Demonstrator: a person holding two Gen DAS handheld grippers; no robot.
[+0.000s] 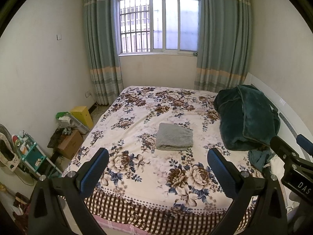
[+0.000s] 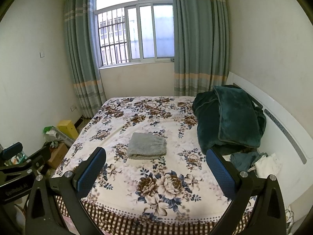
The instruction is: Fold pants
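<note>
Both grippers hover above the near edge of the bed, jaws spread wide and grasping nothing — the left gripper with its blue pads parted over the floral bedspread, the right gripper likewise released. In the left wrist view the right gripper pokes in at the right edge; in the right wrist view the left one shows at the left edge. Grey pants lie folded into a neat rectangle near the middle of the bed, well apart from both grippers. A dark green blanket is heaped at the right edge against the white headboard — just nearer, a small pile of bluish and white clothes. Teal curtains frame the barred window beyond the far edge.
</note>
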